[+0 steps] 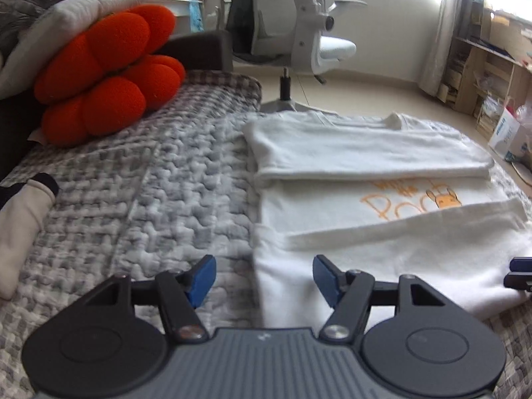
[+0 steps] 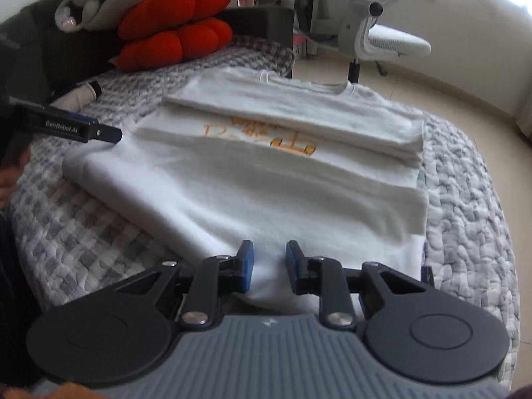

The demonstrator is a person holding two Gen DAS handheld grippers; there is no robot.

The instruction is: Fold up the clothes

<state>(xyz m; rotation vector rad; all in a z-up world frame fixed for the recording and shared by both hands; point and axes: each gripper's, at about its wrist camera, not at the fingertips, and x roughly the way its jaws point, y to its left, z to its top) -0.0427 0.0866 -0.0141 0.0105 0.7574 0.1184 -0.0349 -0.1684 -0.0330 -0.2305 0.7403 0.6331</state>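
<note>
White cotton fills the space ahead of both your grippers: the T-shirt (image 2: 266, 179) lies flat on the grey-and-white checked quilt (image 1: 149, 199), both sides folded in over the middle so only a strip of the orange print (image 1: 409, 201) shows between the flaps. Its long axis runs crosswise to your jaws, hem end toward your left, collar (image 2: 339, 88) toward your right. Your left gripper (image 1: 264, 281) stands with its jaws wide and nothing between them; they straddle the shirt's hem edge, the left pad over bare quilt, the right pad over white cloth. An orange cushion (image 1: 106, 76) sits well beyond your left jaws and off to their left. Your right gripper (image 2: 269, 266) has its jaws set narrow, with a clear gap between the blue pads; the shirt's near folded edge lies just under and ahead of them, though you can't tell whether any cloth is pinched.
</note>
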